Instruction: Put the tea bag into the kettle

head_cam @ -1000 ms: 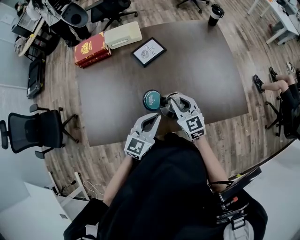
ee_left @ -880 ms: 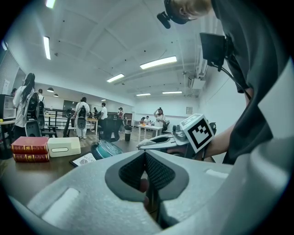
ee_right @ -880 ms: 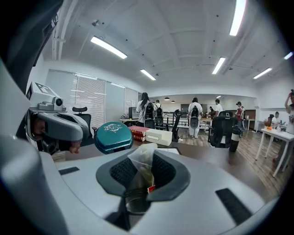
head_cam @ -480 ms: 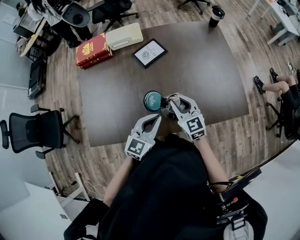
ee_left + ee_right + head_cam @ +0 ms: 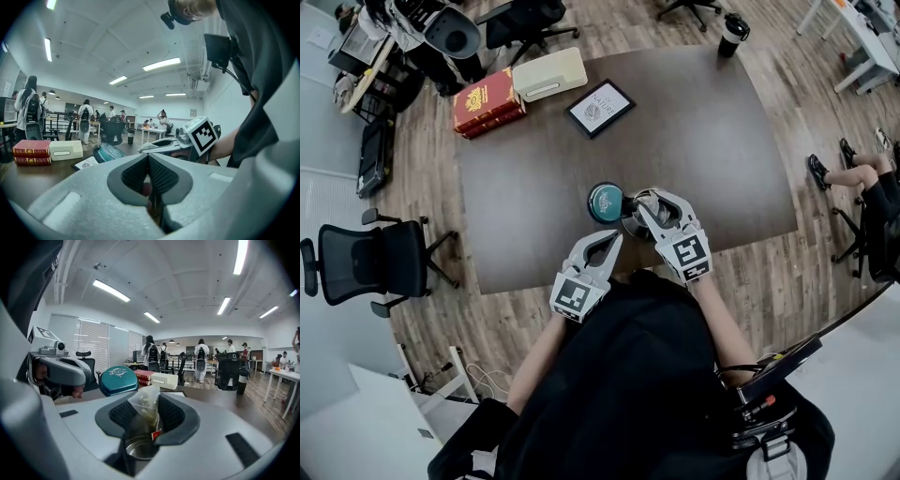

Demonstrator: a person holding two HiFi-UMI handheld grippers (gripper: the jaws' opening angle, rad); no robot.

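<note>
We are close to the end of the job, by our reading, but not there yet. Our right tongs (image 5: 649,202) hang right over the kettle (image 5: 630,224), which stands near the six o'clock edge of the dark surface (image 5: 534,178). Seen from the right gripper view, the tea bag (image 5: 146,402) stands between the pads, directly above the kettle's open metal mouth, with its small red tag dangling at the rim. These tongs are opening, though the pads look to touch the bag on both sides, so we judge it not yet dropped. The teal lid (image 5: 604,201) lies off the kettle, just beside it at ten o'clock, so the way in is free. Our left tongs (image 5: 603,244) wait at about seven o'clock from the kettle, closed together with nothing between them. What remains, as we see it, is for the bag to fall clear of the pads into the mouth. Its tag or string might catch on the rim.
</note>
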